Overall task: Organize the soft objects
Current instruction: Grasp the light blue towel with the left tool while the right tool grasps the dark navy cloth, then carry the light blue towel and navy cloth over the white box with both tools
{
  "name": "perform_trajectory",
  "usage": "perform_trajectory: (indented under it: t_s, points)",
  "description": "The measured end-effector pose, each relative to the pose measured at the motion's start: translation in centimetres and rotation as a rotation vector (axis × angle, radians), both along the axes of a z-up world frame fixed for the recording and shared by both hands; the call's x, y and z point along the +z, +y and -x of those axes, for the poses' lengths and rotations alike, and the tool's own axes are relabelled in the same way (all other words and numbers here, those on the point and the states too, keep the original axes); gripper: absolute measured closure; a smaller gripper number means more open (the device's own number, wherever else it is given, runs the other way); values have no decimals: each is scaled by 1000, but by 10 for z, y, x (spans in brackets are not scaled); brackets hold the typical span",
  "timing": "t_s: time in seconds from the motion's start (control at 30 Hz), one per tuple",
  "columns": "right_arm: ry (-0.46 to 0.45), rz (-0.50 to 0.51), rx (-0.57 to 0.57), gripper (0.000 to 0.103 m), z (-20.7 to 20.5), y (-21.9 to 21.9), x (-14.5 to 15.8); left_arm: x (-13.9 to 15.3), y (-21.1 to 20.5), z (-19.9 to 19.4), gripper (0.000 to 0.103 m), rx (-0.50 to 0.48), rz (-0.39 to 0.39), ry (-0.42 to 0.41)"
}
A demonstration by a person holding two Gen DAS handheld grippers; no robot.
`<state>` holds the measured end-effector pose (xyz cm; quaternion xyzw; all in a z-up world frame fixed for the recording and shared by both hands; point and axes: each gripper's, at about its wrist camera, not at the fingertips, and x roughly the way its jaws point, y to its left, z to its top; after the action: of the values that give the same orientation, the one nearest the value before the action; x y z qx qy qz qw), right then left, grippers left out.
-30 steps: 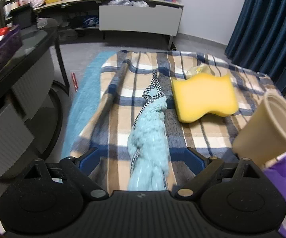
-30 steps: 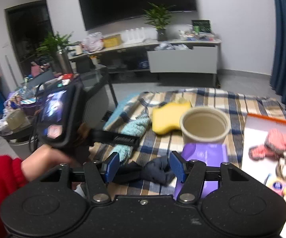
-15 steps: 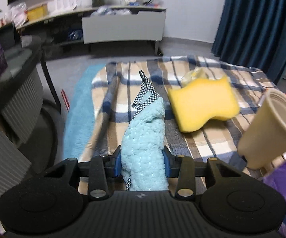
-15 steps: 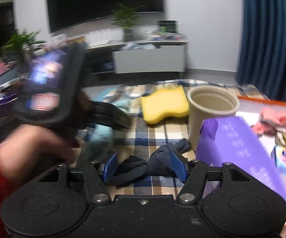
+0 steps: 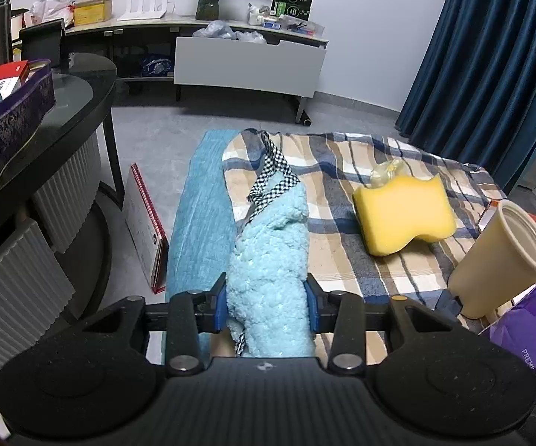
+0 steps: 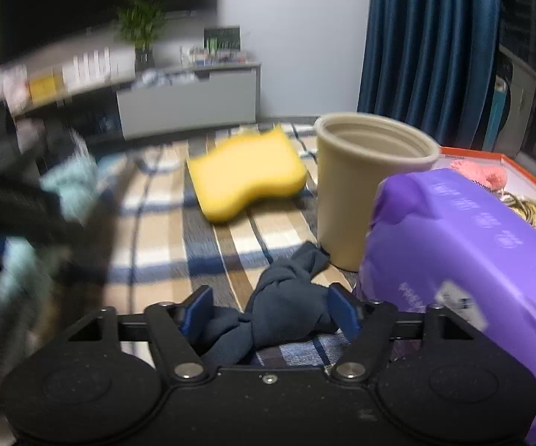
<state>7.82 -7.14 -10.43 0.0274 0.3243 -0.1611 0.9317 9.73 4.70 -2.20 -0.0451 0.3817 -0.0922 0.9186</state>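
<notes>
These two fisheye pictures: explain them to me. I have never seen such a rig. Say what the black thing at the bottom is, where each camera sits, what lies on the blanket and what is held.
No robot here: a person carries a hand-held two-finger gripper in each hand, with a camera looking forward along its fingers. The black shape at the bottom is the gripper itself.

In the left wrist view, the left gripper is shut on a fluffy light blue cloth. In the right wrist view, the right gripper is open, its jaws having just widened around a dark blue cloth lying on the plaid blanket.

Also on the blanket: a yellow sponge, a beige cup and a purple packet.
</notes>
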Motion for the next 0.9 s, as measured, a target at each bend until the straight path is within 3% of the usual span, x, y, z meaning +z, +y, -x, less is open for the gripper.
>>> perform_trajectory:
  t_s: [0.07, 0.1, 0.2, 0.5, 0.73, 0.9]
  points:
    - [40, 1, 5, 20, -5, -2, -9, 1, -1, 1, 63, -3, 1, -4]
    - [34, -17, 6, 24, -4, -5, -10, 0, -1, 2, 63, -2, -2, -8]
    - [14, -41, 19, 49, -1, -13, -5, 1, 0, 4, 63, 3, -3, -16]
    - [-139, -31, 229, 52, 35, -19, 50, 22, -10, 28, 63, 38, 49, -43]
    - [-182, -55, 388, 51, 50, -39, 90, 38, -25, 58, 63, 85, 46, -44]
    - [-164, -78, 462, 51, 53, -61, 115, 47, -40, 72, 63, 101, 33, -40]
